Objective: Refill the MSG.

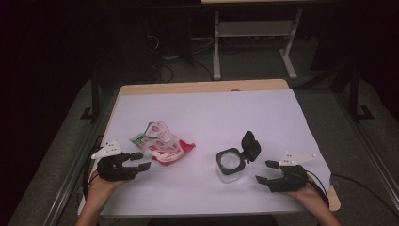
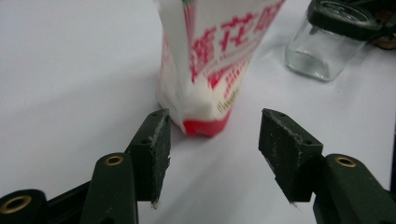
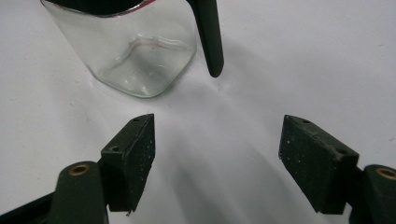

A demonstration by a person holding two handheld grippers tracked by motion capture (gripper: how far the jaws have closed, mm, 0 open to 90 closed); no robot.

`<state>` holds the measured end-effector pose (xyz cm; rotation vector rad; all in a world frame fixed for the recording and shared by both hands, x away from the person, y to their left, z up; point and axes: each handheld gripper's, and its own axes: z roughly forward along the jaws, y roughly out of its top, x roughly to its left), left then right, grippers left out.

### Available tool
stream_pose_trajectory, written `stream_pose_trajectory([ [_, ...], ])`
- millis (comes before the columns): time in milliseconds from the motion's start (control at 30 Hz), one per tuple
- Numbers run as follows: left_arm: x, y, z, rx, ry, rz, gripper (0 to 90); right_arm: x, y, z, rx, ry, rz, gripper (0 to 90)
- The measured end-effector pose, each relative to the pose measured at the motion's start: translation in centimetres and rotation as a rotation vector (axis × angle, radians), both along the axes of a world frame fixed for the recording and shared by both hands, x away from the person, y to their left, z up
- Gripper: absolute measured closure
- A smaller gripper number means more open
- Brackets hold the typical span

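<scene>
A white-covered bench [image 1: 207,117] with a pale wooden edge is seen from above. On its left half a crumpled white and red plastic pouch [image 1: 162,143] with red printed characters lies flat, its long axis running from far left to near right, with the red-edged end toward the near right. On the right half, well apart from the pouch, a clear square glass jar [image 1: 230,165] with a black rim stands upright, and its black hinged lid [image 1: 251,146] is flipped open and raised on the jar's far right side.

The left tool [image 1: 141,160] is held by a hand [image 1: 101,186] at the near left edge and is pointed right, toward the pouch; its jaws are spread apart with nothing between them. In the left gripper view the pouch [image 2: 210,60] is seen just beyond the jaw tips, its red bottom edge nearest, with the jar [image 2: 322,51] farther off at the right.

The right tool [image 1: 264,172] is held by the other hand [image 1: 310,190] at the near right and is pointed left, toward the jar; its jaws are likewise spread wide and empty. In the right gripper view the jar [image 3: 135,56] is seen ahead of the left jaw, apart from it, with the lid [image 3: 209,32] hanging down beside it.
</scene>
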<state>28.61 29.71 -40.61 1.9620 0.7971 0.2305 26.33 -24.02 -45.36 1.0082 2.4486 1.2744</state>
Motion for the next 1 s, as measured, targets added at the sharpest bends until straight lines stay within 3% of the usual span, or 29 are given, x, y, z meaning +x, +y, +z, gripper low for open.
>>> stream_pose_trajectory([
  [333,2.6,-1.8,0.2,-0.006,-0.052,-0.023,47.2,0.1,0.0,-0.1,-0.003,0.002,0.001,26.7],
  [433,3.2,-2.3,0.0,-0.042,-0.047,-0.016,49.7,0.1,-0.1,-0.1,-0.004,-0.001,-0.002,26.7],
  [667,3.5,-2.4,-0.3,-0.039,-0.05,-0.006,63.7,0.1,-0.1,-0.1,-0.004,0.007,-0.002,26.7],
  [867,3.7,-2.7,-0.1,-0.03,-0.054,-0.015,70.7,0.2,0.0,-0.1,-0.005,0.003,0.003,26.7],
  [1000,3.9,-2.7,0.1,-0.06,-0.042,-0.006,80.3,0.3,0.3,-0.1,-0.005,0.009,0.007,26.7],
])
